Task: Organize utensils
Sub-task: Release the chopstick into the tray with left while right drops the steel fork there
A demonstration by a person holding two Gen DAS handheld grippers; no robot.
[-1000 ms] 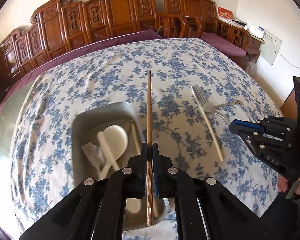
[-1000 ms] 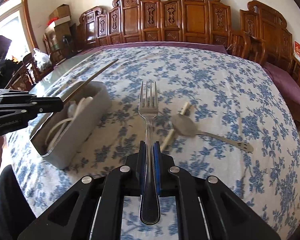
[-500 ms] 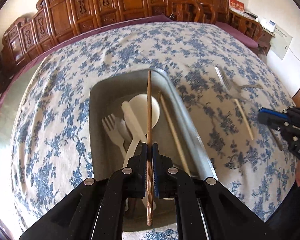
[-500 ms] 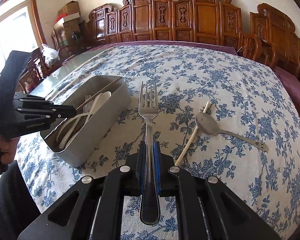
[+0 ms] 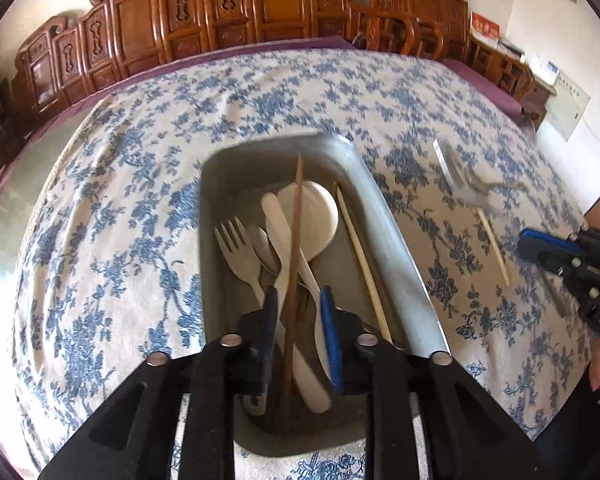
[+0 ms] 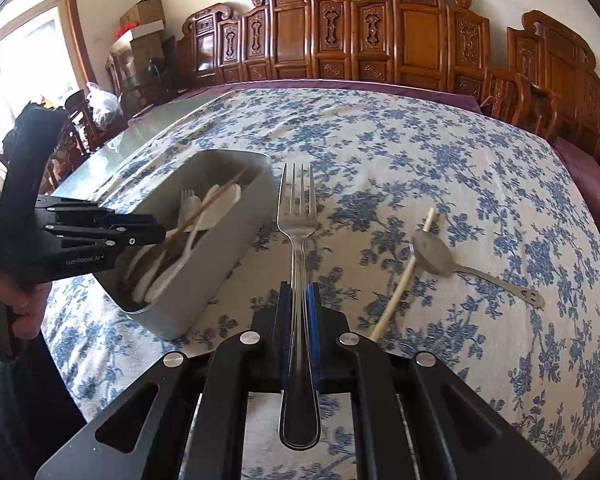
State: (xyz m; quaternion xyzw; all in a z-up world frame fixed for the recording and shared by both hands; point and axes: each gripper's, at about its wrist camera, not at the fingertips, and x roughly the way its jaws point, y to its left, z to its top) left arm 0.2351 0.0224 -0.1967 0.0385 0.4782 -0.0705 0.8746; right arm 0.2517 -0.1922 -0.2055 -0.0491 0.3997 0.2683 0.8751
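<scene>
Chopstick (image 5: 296,240), dark wood, lies between my left gripper (image 5: 298,320)'s parted jaws over the metal tray (image 5: 404,248); I should lift straight out, clear of the white spoon (image 5: 314,212). From the right wrist, my right gripper (image 6: 299,320) clamps a steel fork (image 6: 298,204); a metal spoon (image 6: 434,256) and pale chopstick (image 6: 396,292) await on the tablecloth (image 6: 420,152).
</scene>
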